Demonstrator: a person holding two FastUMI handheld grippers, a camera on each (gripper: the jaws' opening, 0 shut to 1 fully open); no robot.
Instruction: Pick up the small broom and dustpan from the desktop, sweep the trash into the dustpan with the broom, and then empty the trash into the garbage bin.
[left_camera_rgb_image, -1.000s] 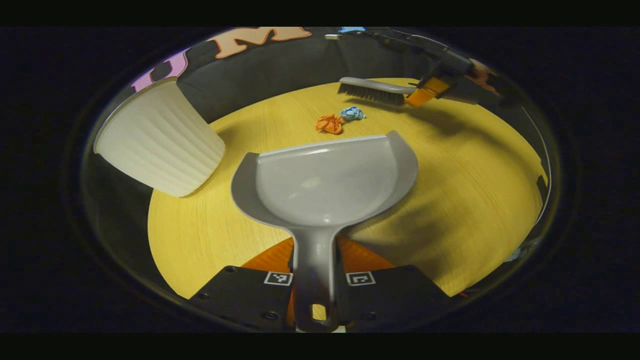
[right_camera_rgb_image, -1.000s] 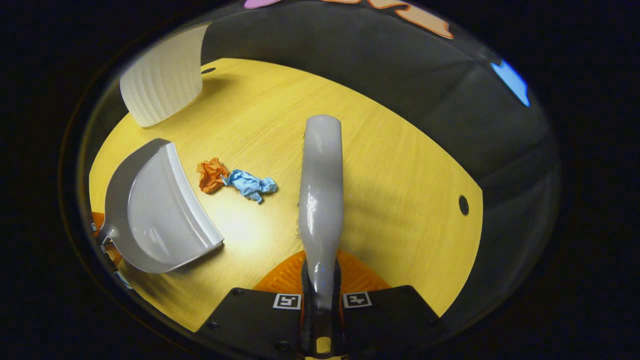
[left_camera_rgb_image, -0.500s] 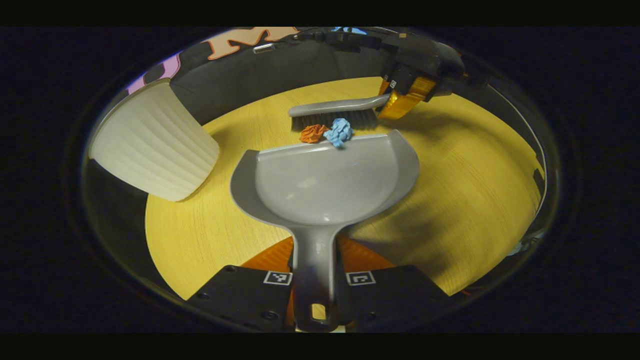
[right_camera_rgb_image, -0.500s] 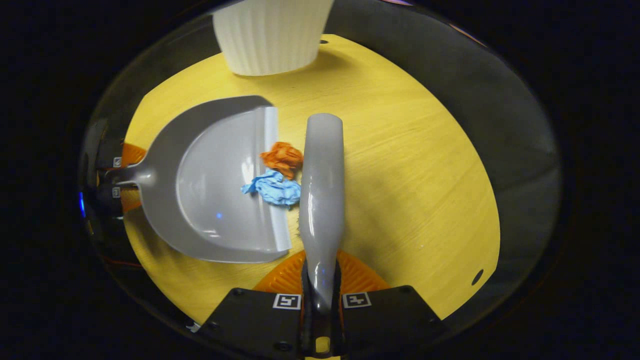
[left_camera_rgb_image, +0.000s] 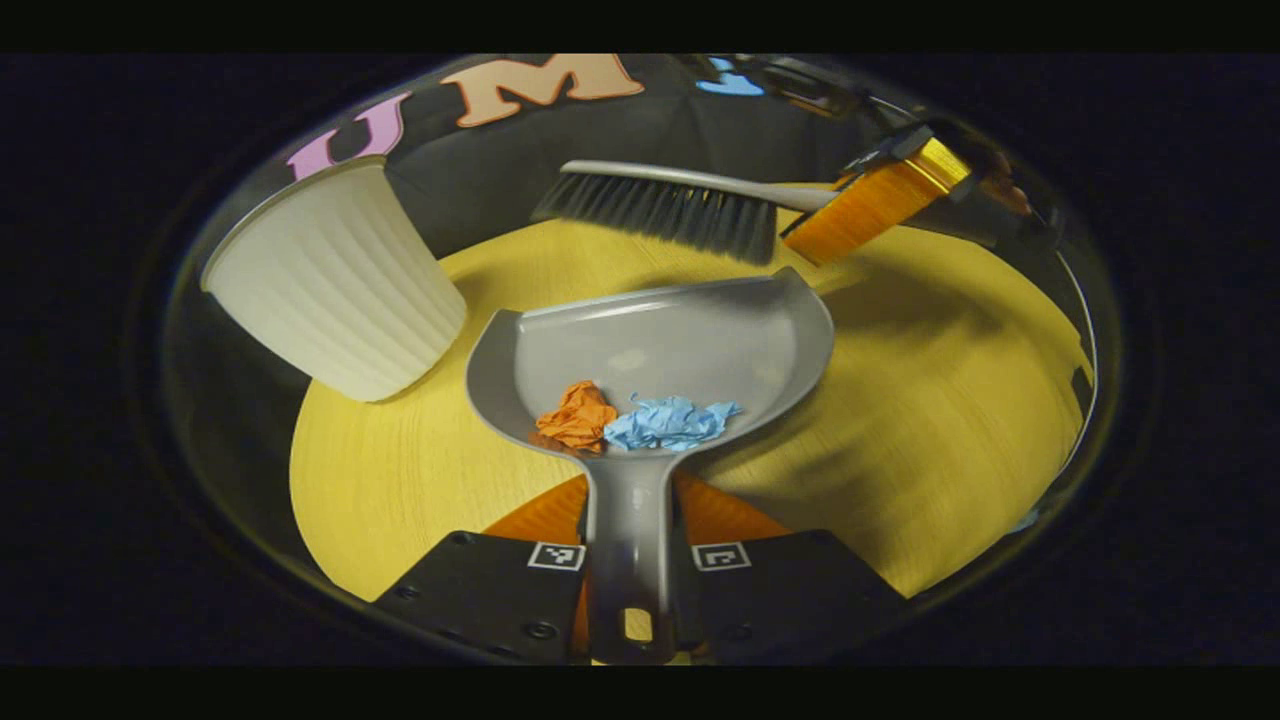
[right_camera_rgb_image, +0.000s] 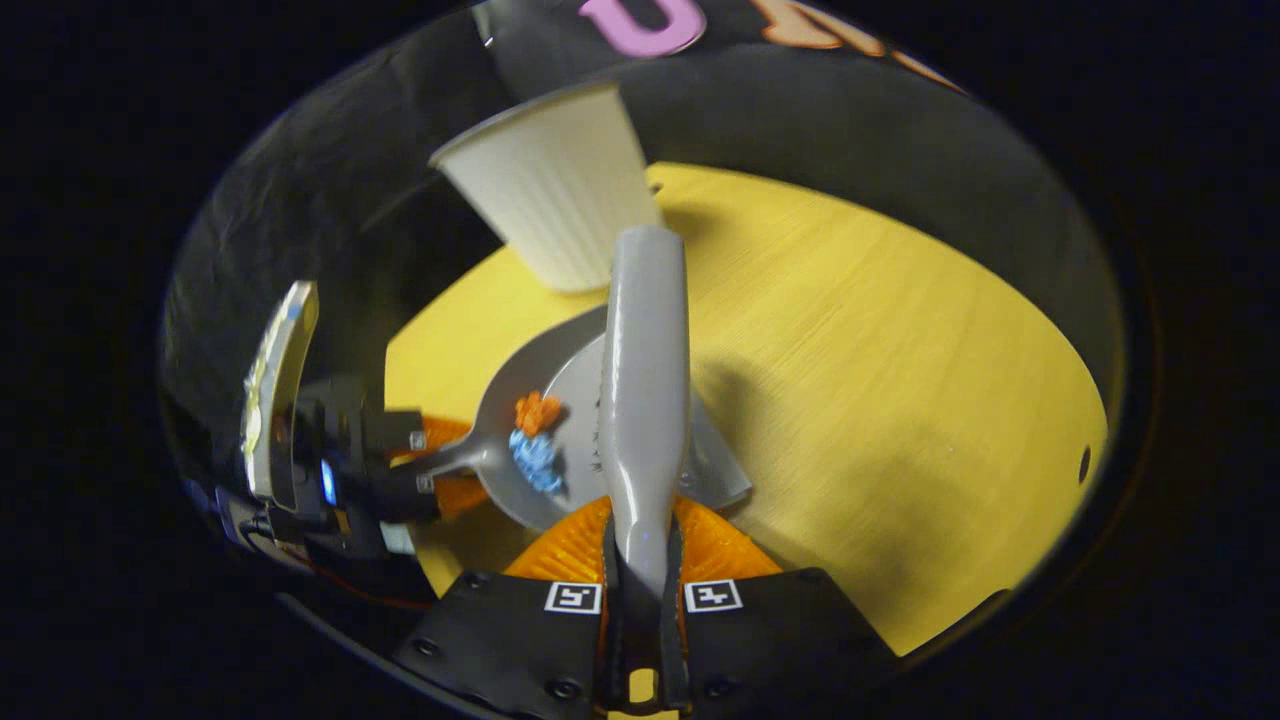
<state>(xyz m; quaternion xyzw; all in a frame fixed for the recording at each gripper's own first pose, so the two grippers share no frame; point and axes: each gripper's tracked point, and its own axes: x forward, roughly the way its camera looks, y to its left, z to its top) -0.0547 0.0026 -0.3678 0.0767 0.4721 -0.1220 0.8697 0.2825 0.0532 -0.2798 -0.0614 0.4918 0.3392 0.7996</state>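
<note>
My left gripper (left_camera_rgb_image: 630, 545) is shut on the handle of the grey dustpan (left_camera_rgb_image: 690, 335), which points away from me over the yellow desktop (left_camera_rgb_image: 940, 400). An orange paper ball (left_camera_rgb_image: 576, 417) and a blue paper ball (left_camera_rgb_image: 665, 423) lie at the back of the pan, near the handle. My right gripper (right_camera_rgb_image: 641, 590) is shut on the handle of the grey broom (right_camera_rgb_image: 645, 370), held raised above the dustpan (right_camera_rgb_image: 560, 400). In the left gripper view the broom (left_camera_rgb_image: 665, 205) hangs in the air beyond the pan's front lip, bristles down, with the right gripper (left_camera_rgb_image: 880, 190) at its handle.
A white ribbed garbage bin (left_camera_rgb_image: 335, 275) stands on the desktop left of the dustpan, and shows beyond the broom tip as the bin (right_camera_rgb_image: 555, 195) in the right gripper view. The desktop's edge runs close behind it. A small hole (right_camera_rgb_image: 1085, 463) marks the desktop at far right.
The broom pushed both paper balls from the pan's lip to its back, then lifted off the desktop. The dustpan's front has tipped up slightly.
</note>
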